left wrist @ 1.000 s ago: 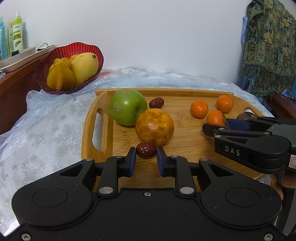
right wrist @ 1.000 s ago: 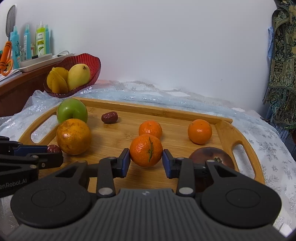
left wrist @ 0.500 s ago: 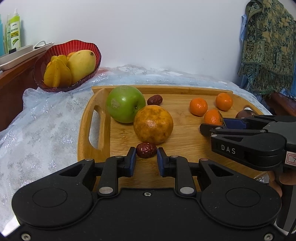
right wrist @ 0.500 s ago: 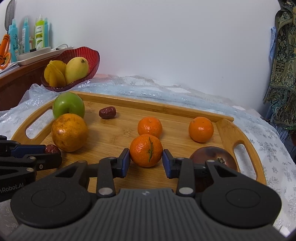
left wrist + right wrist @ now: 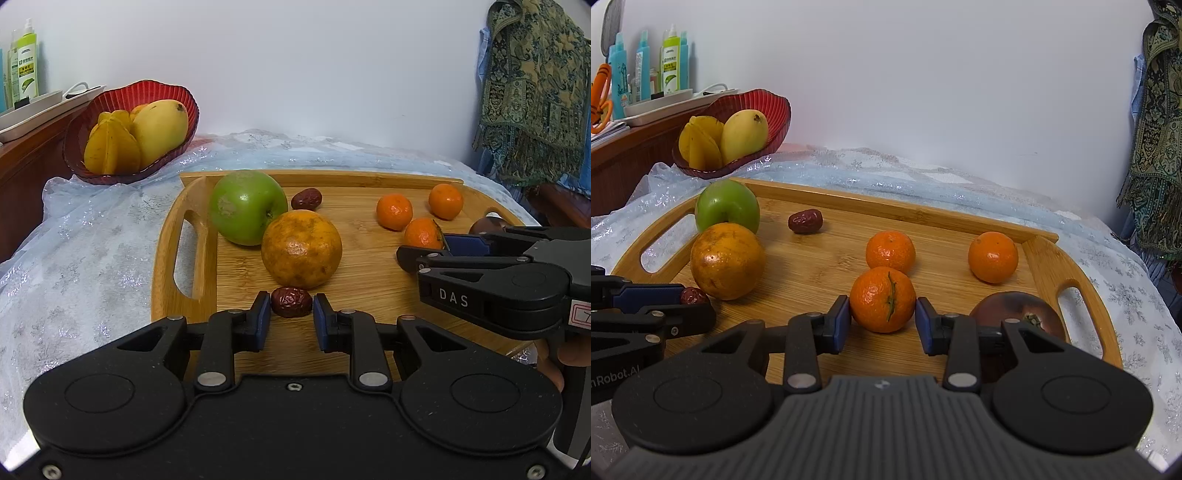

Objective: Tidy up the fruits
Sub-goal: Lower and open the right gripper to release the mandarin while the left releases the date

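Our left gripper (image 5: pixel 291 320) fills the bottom of the left wrist view, its two blue pads pressed against either side of a small red date (image 5: pixel 291 302), clamped on it. That date sits on the near part of a wooden tray (image 5: pixel 369 288), touching the base of a large orange (image 5: pixel 301 249) just behind it. A green apple (image 5: pixel 248 206) rests against the orange on its far left, and a second date (image 5: pixel 306 199) lies just beyond them. To the right we see our right gripper (image 5: pixel 439 245) from the side, with a tangerine (image 5: pixel 423 232) at its tips and two more tangerines (image 5: pixel 394 212) farther back. A red bowl (image 5: pixel 110 103) holding a mango (image 5: pixel 159 125) stands off the tray at far left, on a pale blue cloth (image 5: pixel 85 251).

From the right wrist view, our right gripper (image 5: pixel 882 325) holds its pads on both sides of the nearest tangerine (image 5: pixel 882 299); the left pad touches it, while a thin gap shows at the right pad, so we cannot tell whether it is gripped. A dark brownish fruit (image 5: pixel 1015 306) lies just right of the gripper, near the tray's right handle.
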Tool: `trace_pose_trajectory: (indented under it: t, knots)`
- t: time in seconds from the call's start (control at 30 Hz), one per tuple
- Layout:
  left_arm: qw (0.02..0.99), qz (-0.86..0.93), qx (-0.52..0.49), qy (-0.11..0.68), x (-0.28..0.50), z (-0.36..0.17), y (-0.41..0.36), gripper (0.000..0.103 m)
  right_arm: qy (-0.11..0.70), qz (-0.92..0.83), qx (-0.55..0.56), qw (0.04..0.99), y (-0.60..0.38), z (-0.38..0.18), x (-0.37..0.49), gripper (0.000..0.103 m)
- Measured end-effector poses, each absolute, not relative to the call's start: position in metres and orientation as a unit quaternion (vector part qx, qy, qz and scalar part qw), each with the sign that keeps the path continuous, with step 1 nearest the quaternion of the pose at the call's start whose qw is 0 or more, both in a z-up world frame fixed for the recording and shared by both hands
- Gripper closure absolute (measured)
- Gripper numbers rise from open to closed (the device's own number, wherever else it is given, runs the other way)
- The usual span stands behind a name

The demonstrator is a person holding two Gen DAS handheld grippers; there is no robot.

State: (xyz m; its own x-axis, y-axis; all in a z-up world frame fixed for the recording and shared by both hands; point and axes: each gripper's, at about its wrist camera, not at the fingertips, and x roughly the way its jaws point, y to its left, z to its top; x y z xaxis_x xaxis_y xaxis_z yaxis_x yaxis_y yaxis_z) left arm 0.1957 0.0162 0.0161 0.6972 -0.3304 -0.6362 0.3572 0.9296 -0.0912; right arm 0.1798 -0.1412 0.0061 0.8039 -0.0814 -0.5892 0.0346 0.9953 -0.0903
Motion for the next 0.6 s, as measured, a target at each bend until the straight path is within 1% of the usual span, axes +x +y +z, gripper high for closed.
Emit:
trace_pose_trajectory:
  t: [0.27, 0.4, 0.47, 0.5, 0.53, 0.6]
  knots:
    - [0.921, -0.188, 0.021, 0.342, 0.1963, 0.0159, 0.0163, 0.080, 0.316, -0.030, -0.038, 0.948, -0.1418, 0.0071, 0.1804, 0.059]
    - [0.920, -0.189, 0.021, 0.342, 0.1963, 0.0158, 0.0163, 0.077, 0.318, -0.030, -0.038, 0.947, -0.1419, 0.0076, 0.1792, 0.057]
    - [0.920, -0.189, 0.021, 0.342, 0.1962, 0.0159, 0.0167, 0.075, 0.317, -0.030, -0.038, 0.947, -0.1424, 0.0083, 0.1782, 0.055]
    - [0.920, -0.189, 0.021, 0.342, 0.1962, 0.0159, 0.0167, 0.071, 0.316, -0.030, -0.038, 0.947, -0.1426, 0.0086, 0.1777, 0.052]
    - [0.920, -0.189, 0.021, 0.342, 0.1959, 0.0160, 0.0168, 0.067, 0.316, -0.030, -0.039, 0.947, -0.1429, 0.0090, 0.1770, 0.046]
    - [0.921, -0.188, 0.023, 0.341, 0.1952, 0.0159, 0.0167, 0.065, 0.316, -0.031, -0.038, 0.947, -0.1433, 0.0095, 0.1758, 0.045]
